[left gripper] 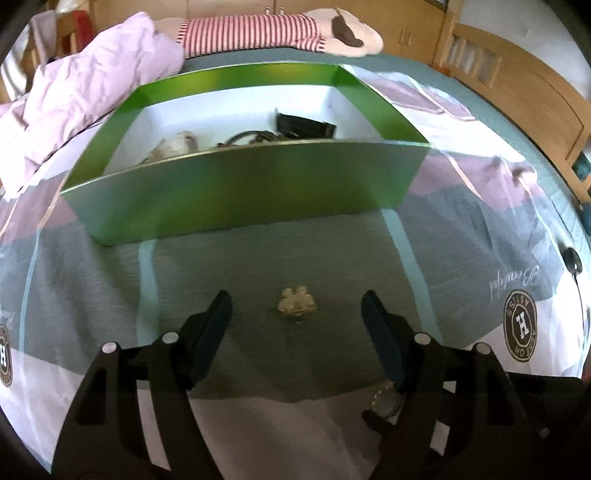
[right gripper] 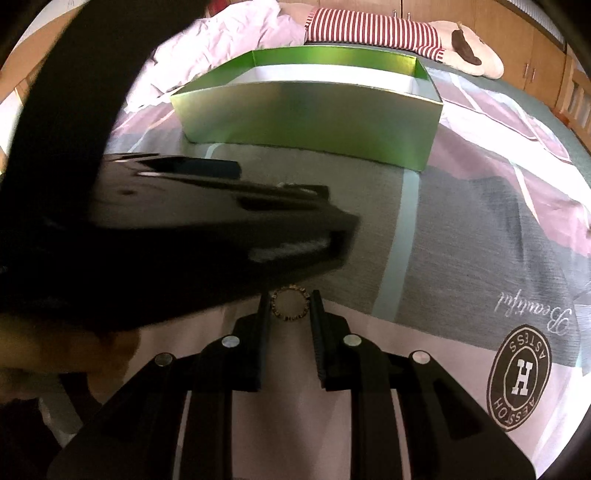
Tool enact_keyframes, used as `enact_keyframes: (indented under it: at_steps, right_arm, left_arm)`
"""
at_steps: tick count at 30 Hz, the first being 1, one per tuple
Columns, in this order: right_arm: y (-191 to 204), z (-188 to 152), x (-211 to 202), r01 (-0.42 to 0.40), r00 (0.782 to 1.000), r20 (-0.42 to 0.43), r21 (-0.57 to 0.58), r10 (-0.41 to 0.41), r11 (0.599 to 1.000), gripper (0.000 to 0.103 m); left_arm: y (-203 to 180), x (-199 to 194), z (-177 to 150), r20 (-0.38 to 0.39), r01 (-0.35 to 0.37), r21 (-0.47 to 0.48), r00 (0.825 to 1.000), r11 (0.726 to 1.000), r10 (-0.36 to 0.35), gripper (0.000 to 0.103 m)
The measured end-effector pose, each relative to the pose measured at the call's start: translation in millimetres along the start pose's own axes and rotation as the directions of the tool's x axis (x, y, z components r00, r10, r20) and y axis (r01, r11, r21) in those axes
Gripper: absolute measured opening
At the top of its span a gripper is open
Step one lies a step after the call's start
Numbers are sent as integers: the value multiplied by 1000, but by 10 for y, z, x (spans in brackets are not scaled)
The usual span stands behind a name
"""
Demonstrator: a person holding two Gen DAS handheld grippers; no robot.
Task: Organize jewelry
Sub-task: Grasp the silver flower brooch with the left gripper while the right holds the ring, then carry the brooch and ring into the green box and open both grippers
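Observation:
A green box (left gripper: 236, 184) with a white inside stands open on the bed; several jewelry pieces and a black pouch (left gripper: 304, 125) lie in it. A small gold brooch (left gripper: 297, 302) lies on the grey bedspread between the tips of my open left gripper (left gripper: 297, 314). My right gripper (right gripper: 290, 304) is shut on a gold ring (right gripper: 290, 304), held by its sides just above the bedspread. The ring also shows under my left gripper's right finger (left gripper: 386, 400). The left gripper's body (right gripper: 166, 229) fills the left of the right wrist view. The green box (right gripper: 306, 114) stands beyond.
The bedspread (left gripper: 461, 258) is grey, pink and white with round logo prints. A crumpled pink quilt (left gripper: 85, 85) lies far left. A striped plush toy (left gripper: 277, 33) lies behind the box. A wooden bed frame (left gripper: 517, 92) runs at the right.

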State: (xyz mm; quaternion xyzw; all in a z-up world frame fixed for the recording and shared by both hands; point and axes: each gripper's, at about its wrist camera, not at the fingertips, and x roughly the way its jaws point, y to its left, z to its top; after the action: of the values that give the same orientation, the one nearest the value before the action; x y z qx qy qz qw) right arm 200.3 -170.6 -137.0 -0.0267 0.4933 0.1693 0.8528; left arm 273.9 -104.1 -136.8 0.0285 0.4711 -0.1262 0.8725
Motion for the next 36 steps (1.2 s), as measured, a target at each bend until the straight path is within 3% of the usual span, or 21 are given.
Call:
enact_keyframes:
  at_steps: [3, 6, 7, 8, 11, 18, 25, 29, 36]
  right_arm:
    - [9, -16, 11, -3, 1000, -11, -7, 3, 1000, 21]
    - [18, -16, 24, -7, 1000, -19, -10, 7, 1000, 21]
    - [20, -21, 21, -8, 1000, -19, -10, 8, 1000, 21]
    - [21, -23, 21, -9, 1000, -20, -10, 8, 1000, 21]
    - [29, -17, 10, -10, 1000, -20, -10, 9, 1000, 21]
    - [8, 78, -96, 0, 999, 33, 11, 0, 1000, 21]
    - [0, 207, -360, 15, 991, 129, 36, -20, 999, 21]
    - [7, 248, -506, 22, 984, 176, 42, -29, 999, 21]
    - [50, 258, -670, 37, 974, 220, 56, -49, 998, 21]
  left_arm:
    - [-51, 108, -20, -22, -17, 8, 1000, 1000, 17, 67]
    - [-26, 202, -39, -38, -34, -20, 999, 999, 33, 52]
    - [-10, 196, -44, -24, -52, -28, 998, 998, 51, 40]
    - [19, 188, -38, -17, -59, -42, 998, 997, 58, 20]
    - [112, 128, -13, 4, -42, -82, 999, 996, 43, 20]
    - [325, -328, -67, 80, -80, -116, 993, 990, 90, 20]
    - [392, -996, -281, 123, -117, -61, 985, 991, 124, 20]
    - [434, -1294, -407, 160, -96, -62, 982, 994, 104, 20]
    - [484, -1265, -522, 178, -61, -103, 981, 993, 79, 20]
